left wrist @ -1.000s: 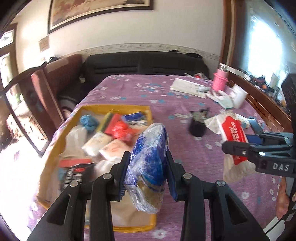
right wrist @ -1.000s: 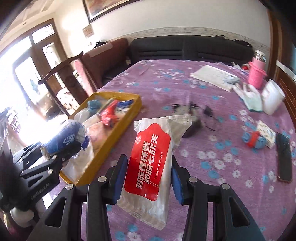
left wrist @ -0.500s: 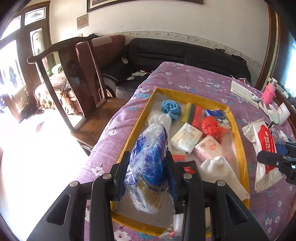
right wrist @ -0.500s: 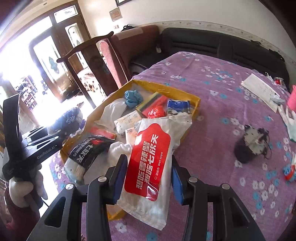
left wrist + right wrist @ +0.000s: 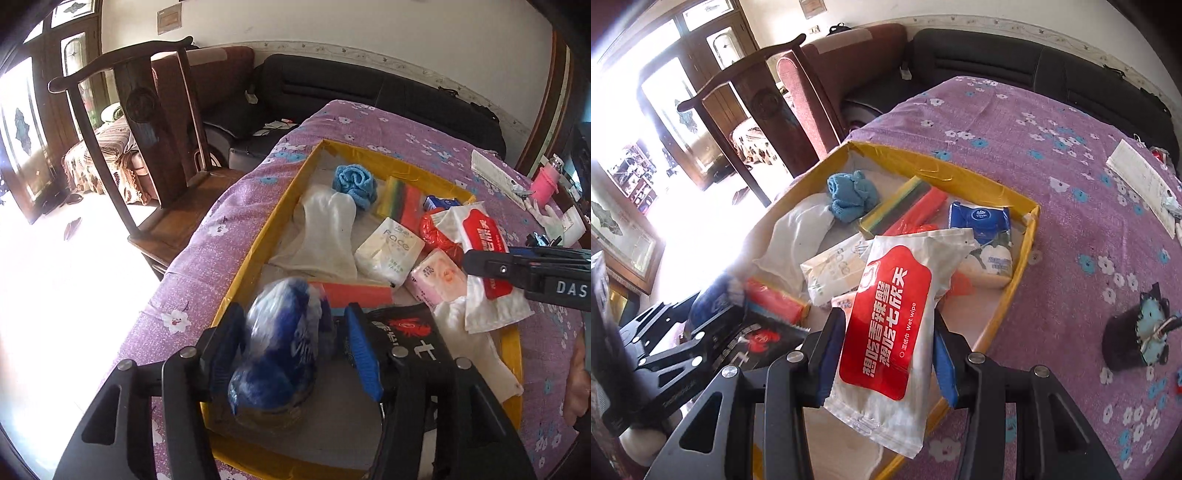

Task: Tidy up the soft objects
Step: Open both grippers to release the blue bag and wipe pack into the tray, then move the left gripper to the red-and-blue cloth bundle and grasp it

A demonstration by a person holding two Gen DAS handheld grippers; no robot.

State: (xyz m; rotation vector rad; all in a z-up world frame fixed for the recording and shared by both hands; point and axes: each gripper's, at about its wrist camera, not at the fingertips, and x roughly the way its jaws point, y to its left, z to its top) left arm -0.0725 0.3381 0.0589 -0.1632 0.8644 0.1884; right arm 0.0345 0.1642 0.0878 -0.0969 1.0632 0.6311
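The tray [image 5: 258, 247] is mostly filled; the blue bag [image 5: 280, 350] is being released by the spreading left gripper [image 5: 295, 347] at its 7 o'clock corner, while the wipes [image 5: 890, 325] are pinched in the right gripper [image 5: 886, 350], not yet placed.

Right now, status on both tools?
Left tool just opened, blue bag released over yellow tray. Right tool clamping wet-wipe pack. Tray crowded.

I'm in a home's living room: a table [image 5: 229, 236] under purple flowered cloth, a carved wooden chair [image 5: 147, 122] at its left, a dark sofa [image 5: 354, 88] along the far wall, and glazed wooden doors [image 5: 713, 92] far left.
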